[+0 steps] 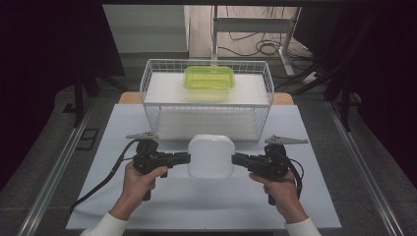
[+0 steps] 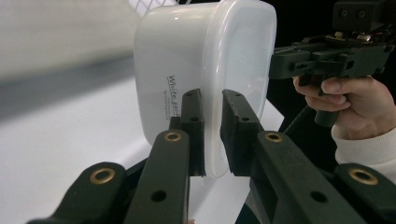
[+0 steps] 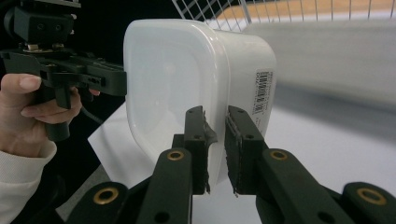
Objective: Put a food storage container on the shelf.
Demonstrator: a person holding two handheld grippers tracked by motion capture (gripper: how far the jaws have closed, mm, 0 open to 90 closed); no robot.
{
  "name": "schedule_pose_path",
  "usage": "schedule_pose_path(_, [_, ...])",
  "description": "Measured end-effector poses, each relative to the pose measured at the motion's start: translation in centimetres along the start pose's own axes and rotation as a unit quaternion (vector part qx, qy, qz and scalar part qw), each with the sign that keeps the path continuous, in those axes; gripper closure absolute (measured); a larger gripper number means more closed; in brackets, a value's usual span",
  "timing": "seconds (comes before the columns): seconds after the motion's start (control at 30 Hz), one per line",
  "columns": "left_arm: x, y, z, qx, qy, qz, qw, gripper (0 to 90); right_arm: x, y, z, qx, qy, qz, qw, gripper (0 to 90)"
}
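The white lidded container [image 1: 210, 156] is held above the table [image 1: 123, 196], in front of the wire basket [image 1: 147, 83]. The left gripper [image 1: 186, 158] and right gripper [image 1: 236, 158] each clamp its lid rim on opposite sides, keeping the load level and balanced for transfer.

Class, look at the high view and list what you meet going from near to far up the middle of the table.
White lidded container held between the two grippers → white wire basket → green lidded container inside the basket.
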State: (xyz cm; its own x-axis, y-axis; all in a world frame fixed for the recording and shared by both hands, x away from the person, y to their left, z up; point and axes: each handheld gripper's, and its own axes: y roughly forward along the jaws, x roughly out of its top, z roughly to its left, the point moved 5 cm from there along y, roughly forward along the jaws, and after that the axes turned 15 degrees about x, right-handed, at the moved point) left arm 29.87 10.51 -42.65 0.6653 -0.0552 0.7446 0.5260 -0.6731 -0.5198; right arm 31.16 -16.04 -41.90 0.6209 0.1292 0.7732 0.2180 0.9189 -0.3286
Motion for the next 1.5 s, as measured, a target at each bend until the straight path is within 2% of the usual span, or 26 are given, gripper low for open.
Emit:
schedule_pose_path(0.4, [4.4, -1.8, -0.7, 0.007, 0.018, -0.033, 0.9993, 80.0, 5.0, -0.7, 1.3, 0.006, -0.042, -0.017, 0.9989, 79.2])
schedule_pose_path(0.57, [5.9, -2.3, -1.0, 0.013, 0.024, -0.041, 0.9988, 80.0, 6.4, -0.9, 1.5, 0.004, -0.055, -0.021, 0.9983, 79.1])
schedule_pose_path(0.8, [7.9, -3.0, -1.3, 0.008, 0.028, -0.055, 0.9981, 80.0, 8.6, -1.3, 2.1, 0.005, -0.072, -0.03, 0.997, 79.1])
schedule_pose_path(1.07, [11.0, -3.3, -0.8, 0.001, 0.022, -0.061, 0.9979, 79.9, 11.8, -1.6, 2.4, 0.01, -0.082, -0.036, 0.9959, 79.1])
schedule_pose_path(1.5, [16.2, -4.3, -0.8, 0.008, 0.033, -0.077, 0.9964, 79.9, 17.3, -1.9, 2.5, 0.014, -0.094, -0.047, 0.9943, 79.2])
